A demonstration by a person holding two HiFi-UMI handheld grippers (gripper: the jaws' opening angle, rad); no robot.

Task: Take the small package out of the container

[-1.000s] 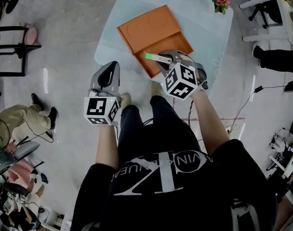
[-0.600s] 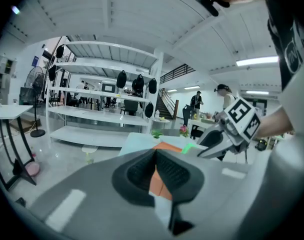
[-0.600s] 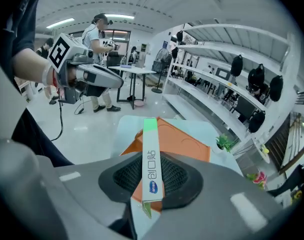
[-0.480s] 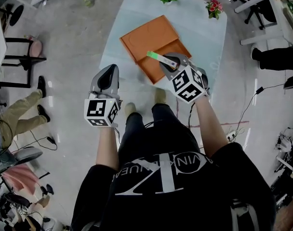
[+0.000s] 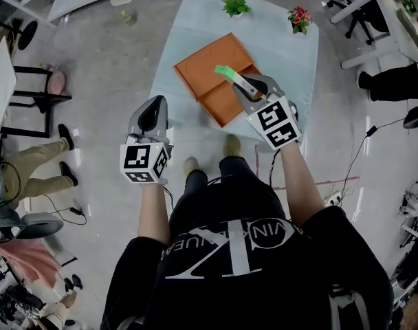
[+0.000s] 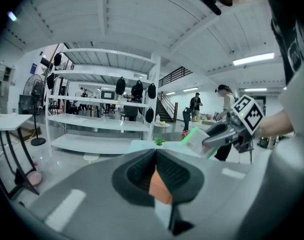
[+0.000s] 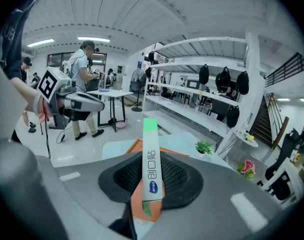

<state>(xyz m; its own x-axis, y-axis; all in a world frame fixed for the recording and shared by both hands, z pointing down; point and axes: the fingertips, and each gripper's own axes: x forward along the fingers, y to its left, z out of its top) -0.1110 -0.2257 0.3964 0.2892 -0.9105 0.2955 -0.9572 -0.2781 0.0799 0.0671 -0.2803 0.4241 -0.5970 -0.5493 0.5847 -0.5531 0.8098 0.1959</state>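
The left gripper [image 5: 154, 104], jaws pressed together on nothing, is held off the near left corner of the pale table [image 5: 292, 59]. Above the flat orange container [image 5: 202, 71], the slim white package with a green end [image 5: 232, 77] is pinched by the right gripper [image 5: 253, 91]. The package's long axis runs along the jaws and its green end points away from the person.

The left gripper [image 5: 155, 103] is held out low and level in front of the body on a bare forearm [image 5: 152, 208], its jaws pressed together with nothing between them. The right gripper [image 5: 249, 86] reaches farther forward on an outstretched forearm [image 5: 296, 184], angled to the left, its jaws clamped on the small package [image 5: 228, 74].
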